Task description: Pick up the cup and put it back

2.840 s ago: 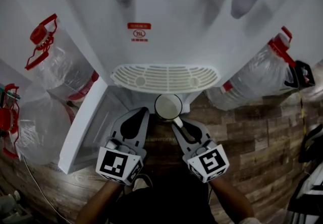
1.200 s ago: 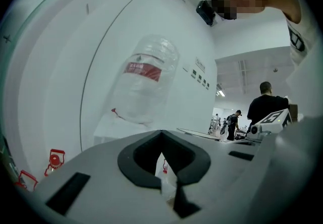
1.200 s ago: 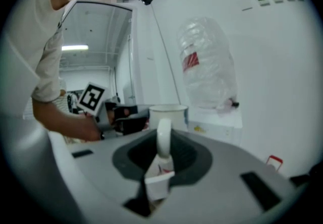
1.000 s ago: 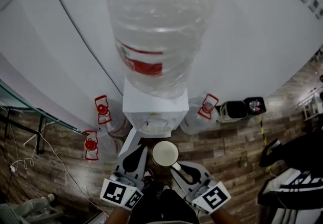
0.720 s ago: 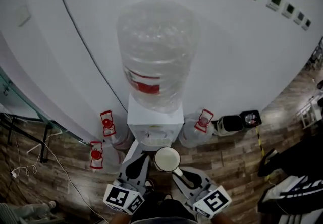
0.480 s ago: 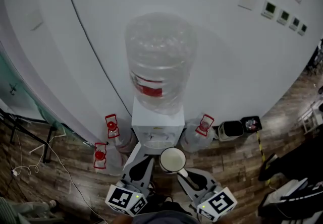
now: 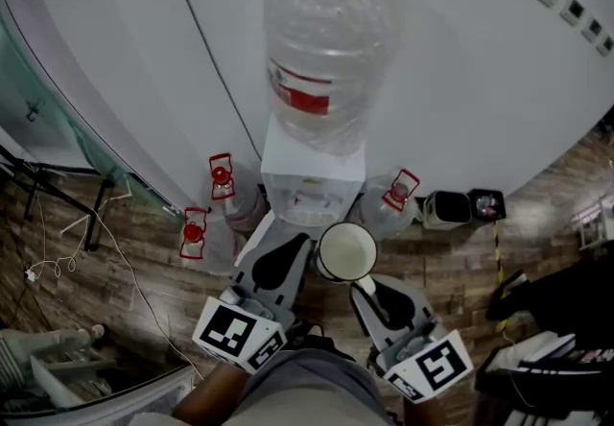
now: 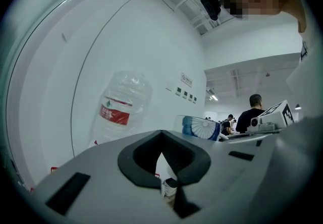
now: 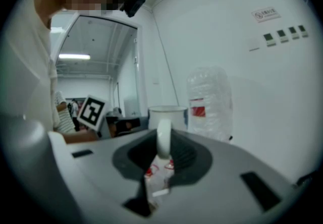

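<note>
A white cup (image 7: 346,251) hangs in the air in front of the water dispenser (image 7: 312,186), mouth up. My right gripper (image 7: 368,286) is shut on its handle; in the right gripper view the handle (image 9: 163,138) stands upright between the jaws, with the cup's body (image 9: 169,116) just beyond. My left gripper (image 7: 294,244) is beside the cup on its left, shut with nothing in it. From the left gripper view the cup (image 8: 201,127) shows a blue pattern, to the right of the jaws.
A large clear bottle (image 7: 326,50) with a red label tops the dispenser against a white wall. Spare bottles with red caps (image 7: 222,177) (image 7: 399,192) lie on the wood floor either side. A small bin (image 7: 446,208) stands to the right. People stand in the background of both gripper views.
Both grippers and the cup have come up and away from the dispenser's drip tray. The dispenser now looks small and far below. The right gripper's hold on the handle is unchanged.
</note>
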Motion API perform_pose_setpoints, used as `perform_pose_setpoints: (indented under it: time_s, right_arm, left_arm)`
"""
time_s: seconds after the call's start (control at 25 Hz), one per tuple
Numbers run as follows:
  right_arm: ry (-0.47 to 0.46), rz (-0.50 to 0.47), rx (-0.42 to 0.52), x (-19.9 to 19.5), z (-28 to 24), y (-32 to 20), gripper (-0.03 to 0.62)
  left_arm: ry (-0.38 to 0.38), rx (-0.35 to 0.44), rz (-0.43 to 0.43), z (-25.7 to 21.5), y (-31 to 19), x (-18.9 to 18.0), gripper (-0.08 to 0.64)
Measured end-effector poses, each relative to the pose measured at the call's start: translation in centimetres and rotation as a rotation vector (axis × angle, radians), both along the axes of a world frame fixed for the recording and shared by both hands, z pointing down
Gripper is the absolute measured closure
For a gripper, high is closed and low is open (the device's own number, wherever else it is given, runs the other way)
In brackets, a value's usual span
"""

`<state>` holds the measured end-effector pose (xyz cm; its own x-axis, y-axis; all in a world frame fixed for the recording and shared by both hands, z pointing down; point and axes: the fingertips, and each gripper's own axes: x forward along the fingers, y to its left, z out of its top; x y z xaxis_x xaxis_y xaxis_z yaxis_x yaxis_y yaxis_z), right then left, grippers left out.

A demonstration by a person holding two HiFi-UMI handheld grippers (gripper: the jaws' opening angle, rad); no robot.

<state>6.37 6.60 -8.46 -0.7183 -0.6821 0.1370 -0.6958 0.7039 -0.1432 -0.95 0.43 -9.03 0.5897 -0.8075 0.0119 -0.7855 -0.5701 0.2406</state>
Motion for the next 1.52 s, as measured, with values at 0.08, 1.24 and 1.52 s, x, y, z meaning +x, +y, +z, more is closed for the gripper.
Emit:
perform_pose_setpoints:
  time_s: [0.08,1.24,1.52]
  right_arm:
    - [0.003,-0.002,-0.004,0.1,0.2,-0.1,0.517]
    - [-0.001,0.017,-0.027,-0.4,0.9,-0.1,0.517]
    - [0.005,0.002,-0.026,-0.5,1.7,-0.2,0.517]
  left_arm:
    - [-0.002,0.0,-0.005,-0.1,-0.1,-0.2,0.552]
    - [-0.014,-0.013,-0.02,0.4,1.4,-2.3,0.554]
    - [-0.007,-0.024,-0.033,1.0,2.0,-2.5,0.554]
